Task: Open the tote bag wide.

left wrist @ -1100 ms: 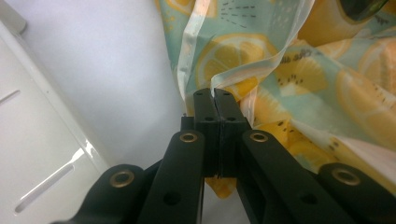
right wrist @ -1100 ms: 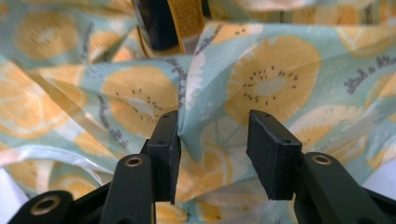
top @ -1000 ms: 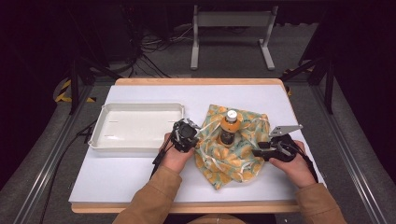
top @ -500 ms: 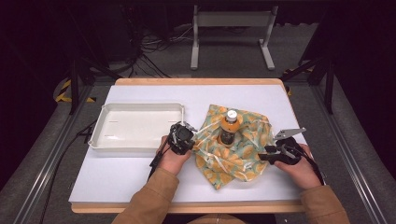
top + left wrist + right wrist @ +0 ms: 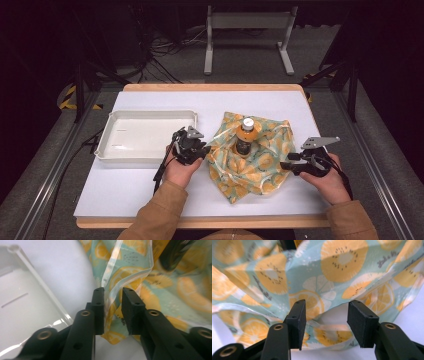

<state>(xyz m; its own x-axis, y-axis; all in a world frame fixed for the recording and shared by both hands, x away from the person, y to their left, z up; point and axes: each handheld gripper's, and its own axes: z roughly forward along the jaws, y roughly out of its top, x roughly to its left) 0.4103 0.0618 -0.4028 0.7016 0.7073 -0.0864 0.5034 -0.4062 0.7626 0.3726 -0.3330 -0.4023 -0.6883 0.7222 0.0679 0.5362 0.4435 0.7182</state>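
Tray [image 5: 145,135]: sits far left on the table [image 5: 120,200], bare, ready to take things.
Left gripper [image 5: 191,146]: jaws have just been opening; cloth edge hangs loose between them, not pinched.
Cloth [image 5: 260,165]: spread in the middle, wrapping the bottle [image 5: 245,136], which stands upright.
Right gripper [image 5: 300,164]: jaws spread at the cloth's right edge, holding nothing.
Change: left gripper pinched before; now it lets go.

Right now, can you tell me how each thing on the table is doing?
Bottle: upright on the cloth, cap on.
Fruit-print cloth: crumpled, spread under the bottle.
White tray: empty, flat on the table.
Left gripper: fingers just opened, cloth edge loose between them.
Right gripper: open, fingers at the cloth's edge.
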